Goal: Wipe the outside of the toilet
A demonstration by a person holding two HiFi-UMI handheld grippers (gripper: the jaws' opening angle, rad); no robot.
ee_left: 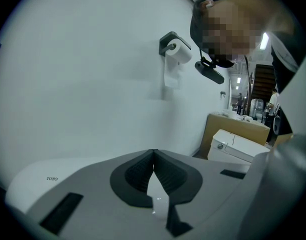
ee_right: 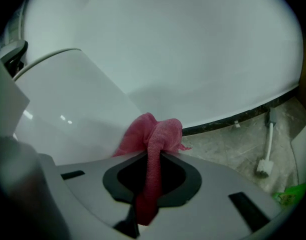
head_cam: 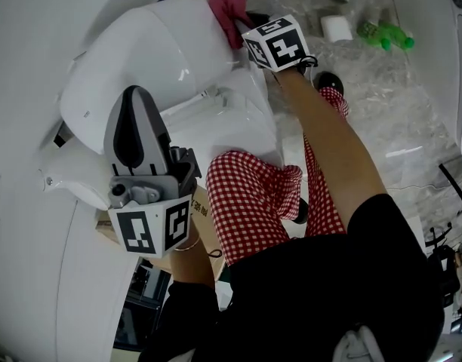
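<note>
The white toilet fills the upper left of the head view, its lid closed. My right gripper is shut on a pink cloth, which presses against the far front end of the toilet lid. In the right gripper view the cloth bunches out past the jaws against the white surface. My left gripper hovers over the rear of the toilet near the tank, its jaws closed together with nothing held; in its own view the left gripper points at a white wall.
Two green bottles and a white box lie on the marbled floor. A white brush rests by the curved white wall. A toilet-paper holder hangs on the wall; another toilet tank and a cardboard box stand beyond.
</note>
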